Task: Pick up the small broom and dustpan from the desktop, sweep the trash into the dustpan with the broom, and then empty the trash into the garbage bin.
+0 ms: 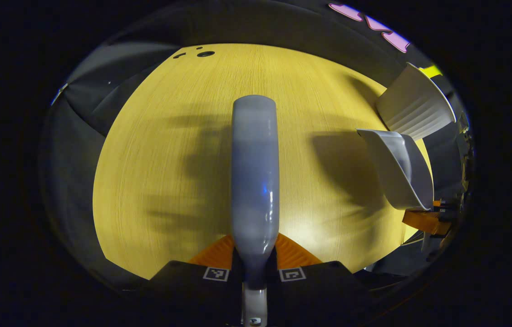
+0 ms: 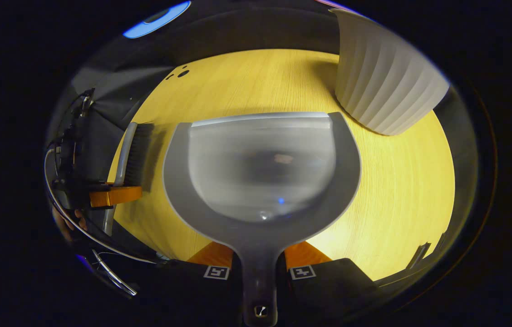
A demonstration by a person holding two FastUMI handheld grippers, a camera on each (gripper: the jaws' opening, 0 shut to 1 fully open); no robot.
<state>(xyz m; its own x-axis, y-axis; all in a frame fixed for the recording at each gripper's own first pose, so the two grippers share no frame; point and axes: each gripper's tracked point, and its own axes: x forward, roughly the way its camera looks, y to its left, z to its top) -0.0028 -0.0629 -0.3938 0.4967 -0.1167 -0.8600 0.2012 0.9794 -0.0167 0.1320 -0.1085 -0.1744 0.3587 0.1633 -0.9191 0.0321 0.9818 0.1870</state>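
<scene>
My left gripper (image 1: pixel 255 247) is shut on the handle of the small grey broom (image 1: pixel 255 172), which points away over the wooden desktop (image 1: pixel 165 150). In the right gripper view the broom (image 2: pixel 134 152) shows dark bristles at the left, with the left gripper (image 2: pixel 113 195) clamped on it. My right gripper (image 2: pixel 258 256) is shut on the handle of the grey dustpan (image 2: pixel 260 168), held level above the table. A small pale speck (image 2: pixel 283 158) lies blurred inside the pan. The white ribbed garbage bin (image 2: pixel 383 77) stands just beyond the pan's right corner. In the left gripper view the dustpan (image 1: pixel 399 168) hangs below the bin (image 1: pixel 415 106).
Small dark holes (image 1: pixel 205 53) mark the desktop's far left part. Black cloth walls close in behind the table. A hand (image 2: pixel 70 222) holds the left gripper at the left edge of the right gripper view.
</scene>
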